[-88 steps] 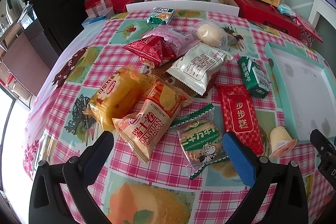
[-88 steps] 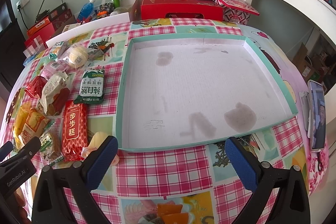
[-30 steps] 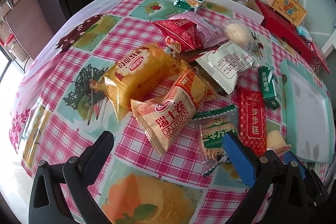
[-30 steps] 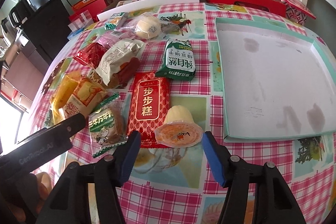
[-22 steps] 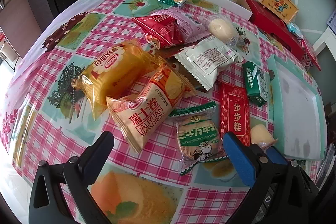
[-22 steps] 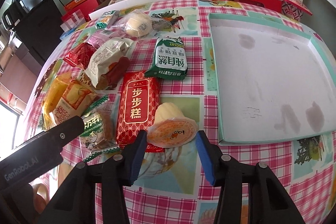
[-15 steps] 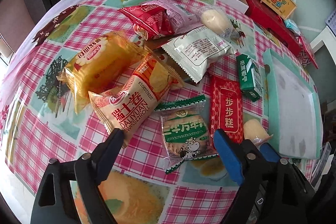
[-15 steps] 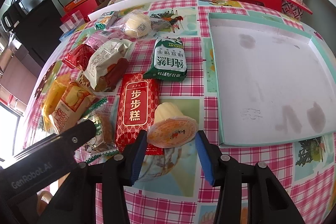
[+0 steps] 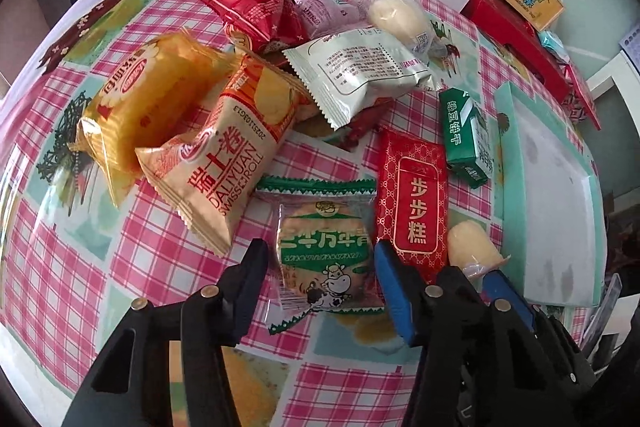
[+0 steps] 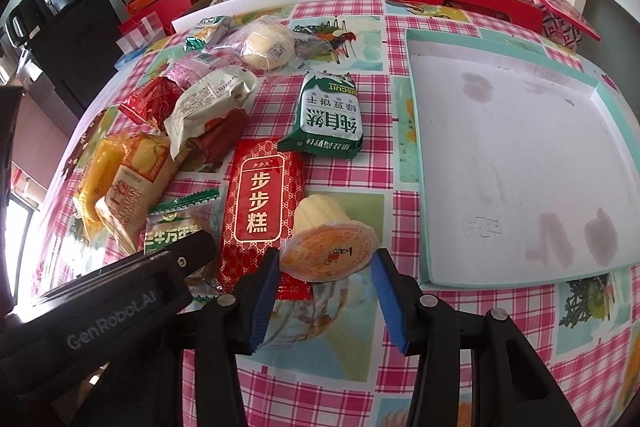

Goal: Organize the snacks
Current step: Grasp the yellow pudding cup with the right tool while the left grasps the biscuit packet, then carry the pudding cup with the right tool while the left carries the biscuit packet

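Pink-checked tablecloth (image 10: 400, 347) with fruit panels, loaded with wrapped snacks on one half.

**Item at right tool**
- Pale yellow plastic jelly cup with orange foil lid (image 10: 328, 247): on its side on the cloth, just beside the near corner of the tray.
- Lid facing the right wrist camera, tapered body pointing away toward the far side of the table; long axis roughly in line with the tool.
- Right gripper (image 10: 325, 255): narrow, blue pads pressed on both edges of the lid rim.

**Item at left tool**
- Clear biscuit packet with green crimped ends and cow print (image 9: 324, 251): flat on the cloth, long axis running away from the tool, crimped ends near and far.
- Left gripper (image 9: 318, 247): jaws closing across the short width, packet between them, firm contact on both sides not yet evident.

**Surroundings**
- Red rectangular cake packet (image 10: 260, 203) lying between the two items, touching the cup.
- Green biscuit packet (image 10: 328, 115) beyond it; orange Swiss-roll bag (image 9: 224, 163) and further bags farther off.

**Progress (judged)**
- Shallow white tray with teal rim (image 10: 416, 147): nothing in it.
- No snack sorted so far; every item left to transfer.
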`<action>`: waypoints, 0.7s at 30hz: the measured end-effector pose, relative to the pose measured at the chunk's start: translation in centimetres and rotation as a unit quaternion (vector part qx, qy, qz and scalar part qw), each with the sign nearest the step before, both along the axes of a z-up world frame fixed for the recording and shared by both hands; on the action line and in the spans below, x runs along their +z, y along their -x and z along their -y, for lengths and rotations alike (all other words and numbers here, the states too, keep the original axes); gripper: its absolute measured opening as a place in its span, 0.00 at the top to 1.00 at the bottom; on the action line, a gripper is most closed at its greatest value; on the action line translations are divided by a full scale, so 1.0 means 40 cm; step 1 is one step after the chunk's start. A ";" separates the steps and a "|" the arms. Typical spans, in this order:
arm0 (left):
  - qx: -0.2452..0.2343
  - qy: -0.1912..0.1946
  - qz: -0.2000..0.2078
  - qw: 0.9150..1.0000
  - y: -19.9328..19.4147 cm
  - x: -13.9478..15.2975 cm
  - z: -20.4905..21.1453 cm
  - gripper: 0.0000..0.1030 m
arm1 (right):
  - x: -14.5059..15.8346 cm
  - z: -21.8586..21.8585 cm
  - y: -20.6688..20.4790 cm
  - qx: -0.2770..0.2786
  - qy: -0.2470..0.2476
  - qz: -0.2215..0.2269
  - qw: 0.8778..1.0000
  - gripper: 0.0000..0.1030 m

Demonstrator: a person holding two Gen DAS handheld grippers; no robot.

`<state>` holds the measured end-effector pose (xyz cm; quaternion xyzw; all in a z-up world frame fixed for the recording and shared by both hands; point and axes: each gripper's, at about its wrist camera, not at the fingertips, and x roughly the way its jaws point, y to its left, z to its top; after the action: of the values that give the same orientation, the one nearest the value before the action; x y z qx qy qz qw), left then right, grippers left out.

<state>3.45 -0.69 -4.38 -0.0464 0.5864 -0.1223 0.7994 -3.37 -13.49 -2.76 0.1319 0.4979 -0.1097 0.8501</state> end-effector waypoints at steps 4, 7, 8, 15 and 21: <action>-0.004 -0.026 0.007 1.000 -0.012 -0.007 0.026 0.45 | 0.000 -0.001 -0.006 0.009 0.008 -0.003 1.000 0.52; -0.003 -0.033 0.010 0.999 -0.023 -0.011 0.041 0.49 | -0.003 -0.004 -0.011 0.018 0.015 -0.007 1.000 0.52; -0.001 -0.031 0.009 0.999 -0.025 -0.012 0.040 0.50 | -0.005 -0.004 -0.013 0.020 0.015 -0.008 1.000 0.53; 0.009 -0.014 0.009 1.000 -0.013 -0.007 -0.007 0.50 | -0.012 -0.002 -0.020 0.034 0.013 -0.011 0.999 0.53; 0.028 0.001 0.004 1.000 -0.017 -0.010 -0.031 0.50 | -0.011 0.012 -0.025 0.030 0.004 -0.004 1.000 0.51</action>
<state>4.11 0.53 -4.78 -0.0630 0.5816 -0.1010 0.8047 -2.35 -13.98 -3.19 0.1134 0.5048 -0.0870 0.8513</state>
